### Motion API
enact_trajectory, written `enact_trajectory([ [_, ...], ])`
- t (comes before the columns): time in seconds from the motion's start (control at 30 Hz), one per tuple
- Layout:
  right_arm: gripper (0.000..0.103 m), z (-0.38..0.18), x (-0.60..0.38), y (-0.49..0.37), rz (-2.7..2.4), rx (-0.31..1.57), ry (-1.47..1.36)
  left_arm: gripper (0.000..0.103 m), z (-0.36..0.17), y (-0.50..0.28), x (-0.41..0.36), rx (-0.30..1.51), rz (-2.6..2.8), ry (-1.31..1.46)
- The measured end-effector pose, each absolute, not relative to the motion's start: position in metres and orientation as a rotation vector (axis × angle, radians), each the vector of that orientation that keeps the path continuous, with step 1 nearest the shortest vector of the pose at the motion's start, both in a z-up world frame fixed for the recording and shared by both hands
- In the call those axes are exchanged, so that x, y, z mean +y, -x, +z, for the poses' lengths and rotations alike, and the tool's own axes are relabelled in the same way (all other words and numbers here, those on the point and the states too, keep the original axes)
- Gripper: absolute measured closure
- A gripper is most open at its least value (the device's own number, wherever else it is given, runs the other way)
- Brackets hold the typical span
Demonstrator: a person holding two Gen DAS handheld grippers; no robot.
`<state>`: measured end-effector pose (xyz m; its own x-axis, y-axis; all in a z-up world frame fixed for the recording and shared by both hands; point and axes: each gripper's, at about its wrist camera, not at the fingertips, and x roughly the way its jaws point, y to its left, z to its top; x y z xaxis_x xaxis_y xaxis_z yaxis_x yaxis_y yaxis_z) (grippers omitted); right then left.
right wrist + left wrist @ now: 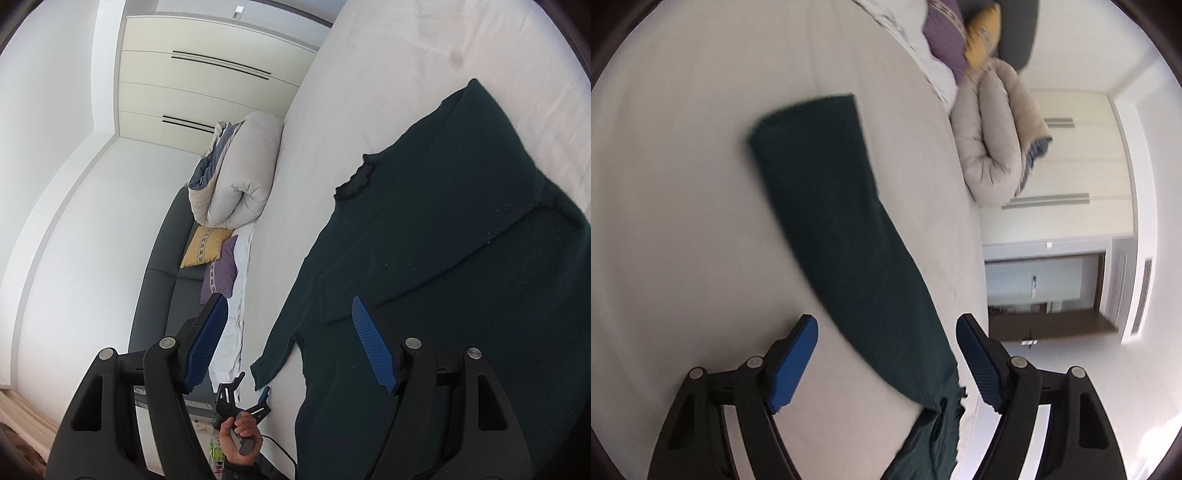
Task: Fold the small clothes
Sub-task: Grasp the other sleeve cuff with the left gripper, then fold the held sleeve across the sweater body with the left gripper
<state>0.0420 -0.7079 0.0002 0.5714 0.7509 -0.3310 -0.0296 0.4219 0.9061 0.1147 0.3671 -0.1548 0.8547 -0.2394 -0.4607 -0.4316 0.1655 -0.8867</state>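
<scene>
While the dark green garment [842, 236] lies spread on the pale bed sheet [683, 184], the left gripper [886, 363] hangs above its near end with its 2 blue pads [793, 365] wide apart and nothing between them. In that left wrist view one long stretch of the cloth runs from the upper middle down to the bottom edge, passing between the fingers. To the right, at the bed's edge, sit a rolled beige duvet [993, 136], a purple cushion [945, 40] and a yellow cushion [984, 31], with pale wardrobe doors [1078, 162] behind.

In the right wrist view, the wardrobe doors [207, 88] fill the upper left, then the duvet [243, 173] and both cushions [205, 245] against a grey sofa back [159, 280]. The right gripper [291, 341] is likewise spread and empty, hovering over the garment [461, 240], which covers the right half of the sheet [388, 55], a short sleeve [275, 356] pointing left. Below, the person's hand [240, 437] holds the left gripper [251, 391].
</scene>
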Motion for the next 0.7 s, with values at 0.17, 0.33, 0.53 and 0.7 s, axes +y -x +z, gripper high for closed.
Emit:
enact_trajectory([
  [0.17,0.033,0.016,-0.670,-0.037,0.587,0.869,-0.972,0.027,-0.167,-0.109,0.395,0.516,0.241,1.466],
  [0.33,0.033,0.028,-0.641,-0.030,0.623,0.881,-0.942,0.027,-0.171,-0.125,0.412,0.507,0.327,1.484],
  [0.53,0.033,0.037,-0.613,-0.020,0.650,0.902,-0.877,0.073,-0.175,-0.142,0.420,0.526,0.339,1.464],
  [0.7,0.033,0.029,-0.608,-0.020,0.641,0.917,-0.874,0.095,-0.163,-0.154,0.417,0.604,0.376,1.322],
])
